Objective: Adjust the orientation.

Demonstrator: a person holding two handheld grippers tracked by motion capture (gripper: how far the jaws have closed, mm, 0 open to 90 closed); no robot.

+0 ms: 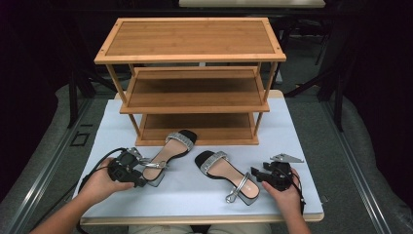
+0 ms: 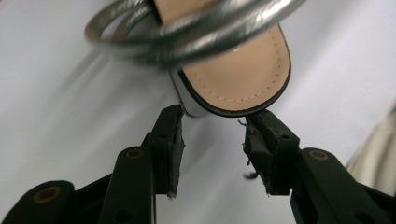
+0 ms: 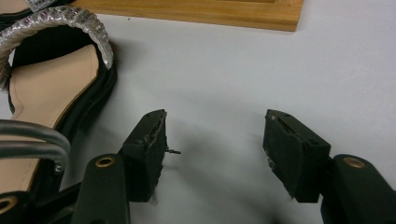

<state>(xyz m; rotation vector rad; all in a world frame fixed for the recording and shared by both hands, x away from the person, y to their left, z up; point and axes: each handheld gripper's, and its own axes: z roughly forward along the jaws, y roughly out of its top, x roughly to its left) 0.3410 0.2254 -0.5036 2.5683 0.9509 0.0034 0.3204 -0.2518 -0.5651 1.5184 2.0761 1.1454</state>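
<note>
On the white table top (image 1: 297, 131), in front of a three-tier bamboo shoe rack (image 1: 192, 51), two black sandals with silver glitter straps are laid. The left sandal (image 1: 168, 153) is met at its heel by the left gripper (image 2: 215, 128), whose jaws are spread either side of the heel, not clamped. The right gripper (image 3: 212, 140) is held wide open and empty just beside the right sandal (image 1: 229, 175)

Black tongs (image 2: 212, 140) with brass-coloured pivot screws, trailing black cables; forearms bare.
</note>
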